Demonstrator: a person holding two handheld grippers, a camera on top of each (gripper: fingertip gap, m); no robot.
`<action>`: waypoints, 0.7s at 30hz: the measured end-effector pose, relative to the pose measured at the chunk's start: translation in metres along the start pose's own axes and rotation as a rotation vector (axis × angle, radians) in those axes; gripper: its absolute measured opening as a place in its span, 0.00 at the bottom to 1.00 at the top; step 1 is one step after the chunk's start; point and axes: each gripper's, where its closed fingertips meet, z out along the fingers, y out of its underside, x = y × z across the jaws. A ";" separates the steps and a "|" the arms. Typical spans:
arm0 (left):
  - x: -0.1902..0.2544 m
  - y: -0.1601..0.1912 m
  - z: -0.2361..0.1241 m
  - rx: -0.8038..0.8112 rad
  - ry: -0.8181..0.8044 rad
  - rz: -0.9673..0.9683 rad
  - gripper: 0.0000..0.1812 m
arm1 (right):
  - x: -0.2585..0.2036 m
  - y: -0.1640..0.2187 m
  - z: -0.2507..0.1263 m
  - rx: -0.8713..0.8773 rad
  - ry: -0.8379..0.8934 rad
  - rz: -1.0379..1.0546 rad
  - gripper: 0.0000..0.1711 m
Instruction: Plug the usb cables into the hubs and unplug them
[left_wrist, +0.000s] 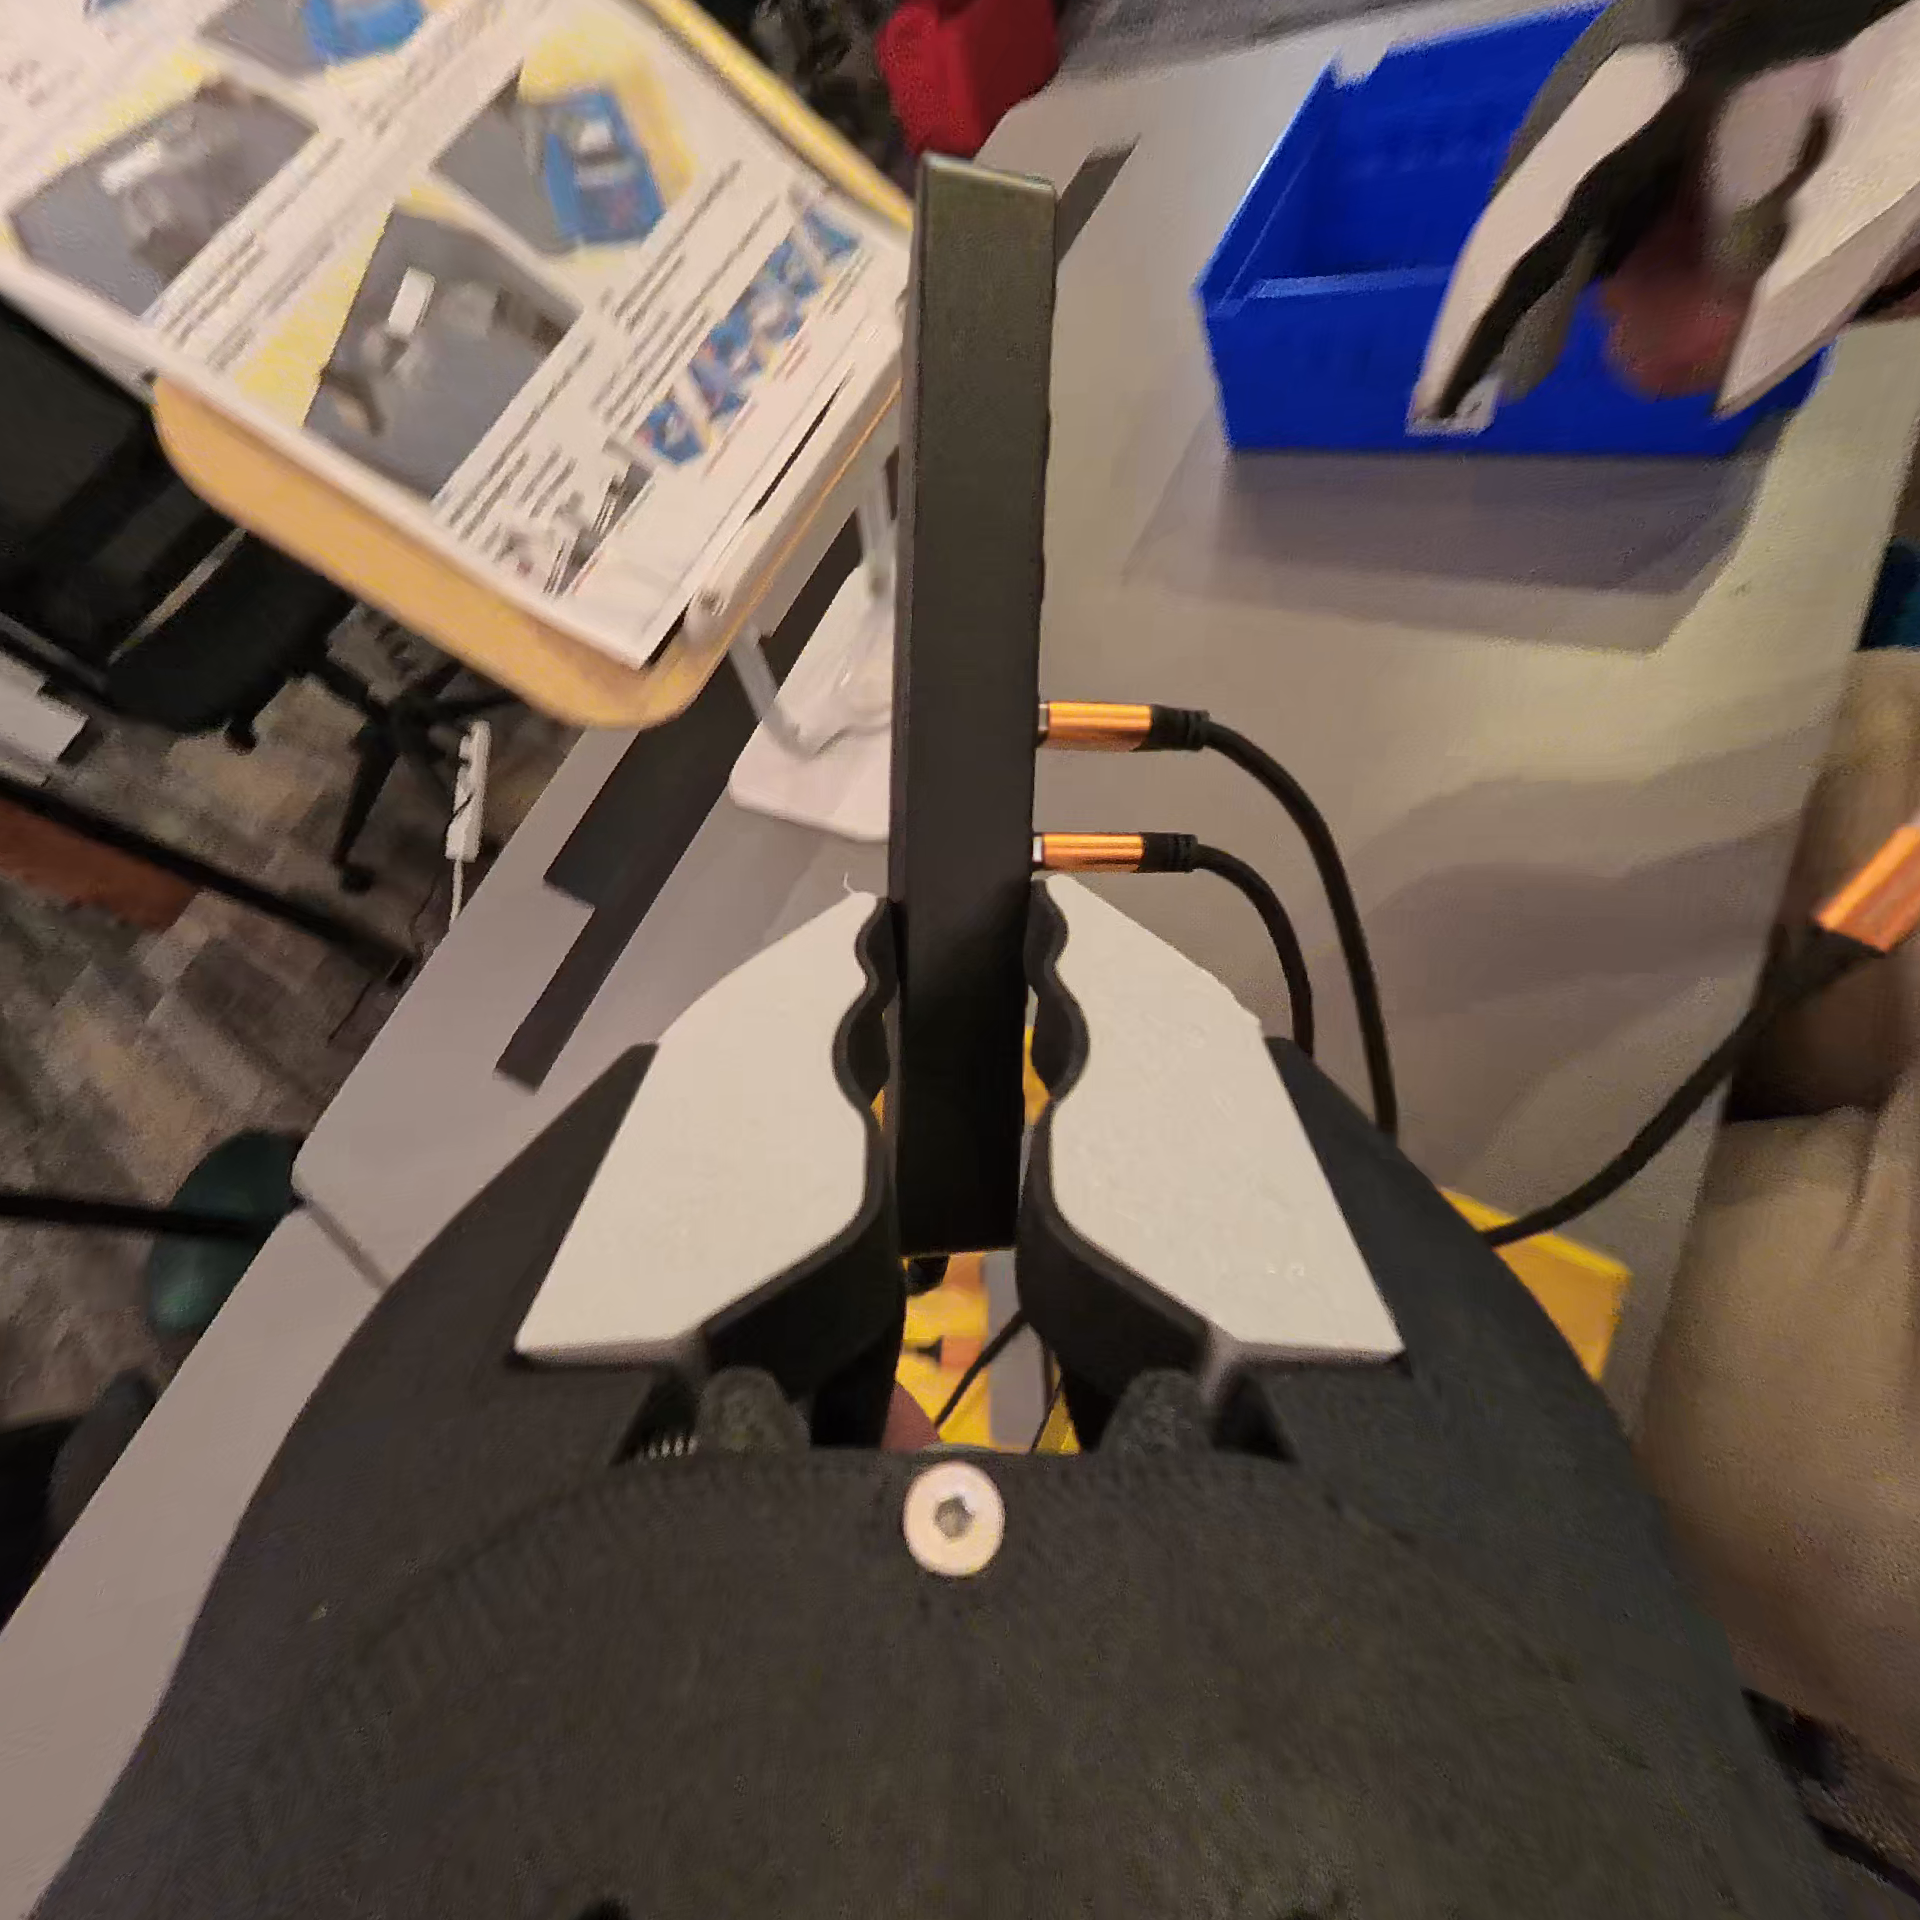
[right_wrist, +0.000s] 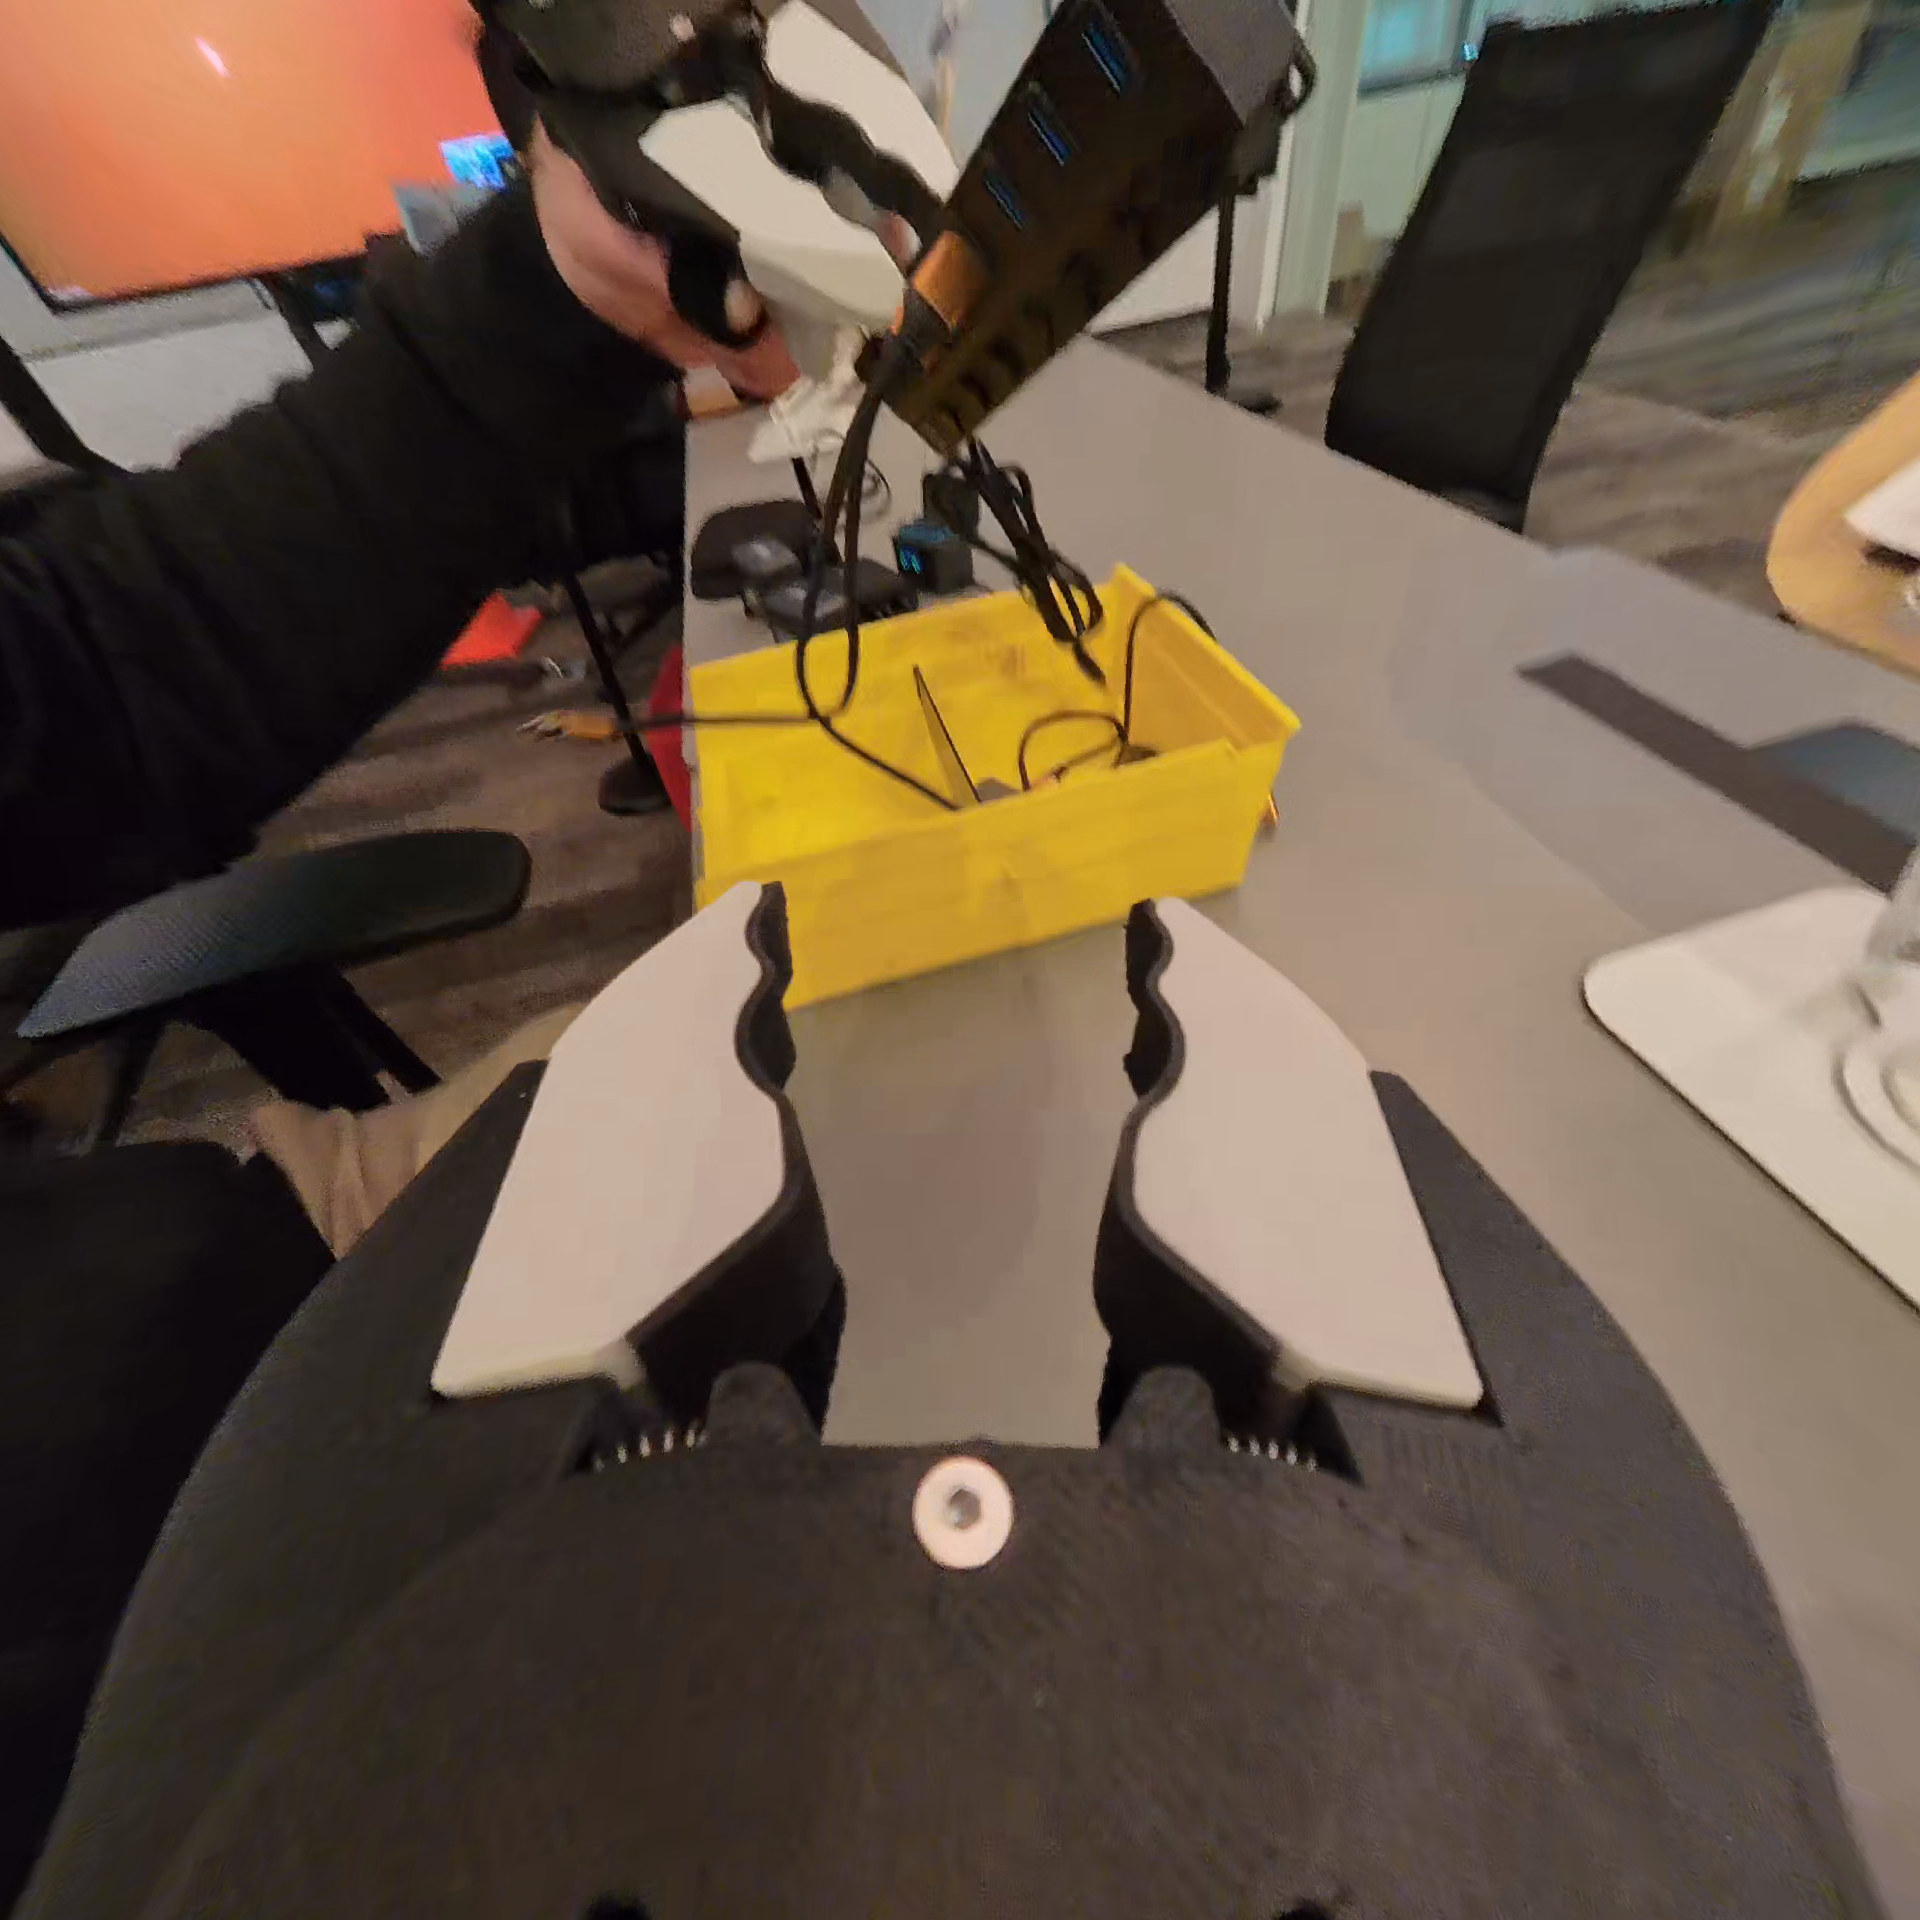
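Observation:
My left gripper (left_wrist: 961, 914) is shut on a long black USB hub (left_wrist: 971, 623) and holds it up above the grey table (left_wrist: 1455, 727). Two orange-tipped USB plugs (left_wrist: 1096, 725) (left_wrist: 1091, 852) sit in ports on its right side, their black cables hanging down. A third orange plug (left_wrist: 1870, 894) dangles free at the right. In the right wrist view the hub (right_wrist: 1091, 208) hangs tilted at the top with blue ports showing and cables dropping into a yellow bin (right_wrist: 987, 790). My right gripper (right_wrist: 956, 935) is open and empty, low over the table in front of the bin, and blurred in the left wrist view (left_wrist: 1590, 395).
A blue bin (left_wrist: 1382, 312) stands at the table's far side. A white mat (right_wrist: 1766, 1091) with a glass item lies at the right. Black strips (right_wrist: 1714, 758) mark the table. A yellow-edged tray with papers (left_wrist: 416, 312), black chairs (right_wrist: 1538, 260) and a person's sleeve (right_wrist: 312, 520) surround the table. My hands' fingertips stand some 20 centimeters from each other.

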 end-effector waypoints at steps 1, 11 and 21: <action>0.007 -0.011 0.004 0.028 0.025 0.008 0.13 | -0.003 -0.007 0.004 0.029 -0.019 -0.009 0.38; 0.093 -0.092 0.058 0.210 0.305 0.035 0.13 | -0.003 -0.075 0.008 0.396 -0.188 0.098 0.47; 0.123 -0.100 0.104 0.350 0.509 -0.177 0.13 | 0.006 -0.069 -0.024 0.369 -0.195 0.066 0.16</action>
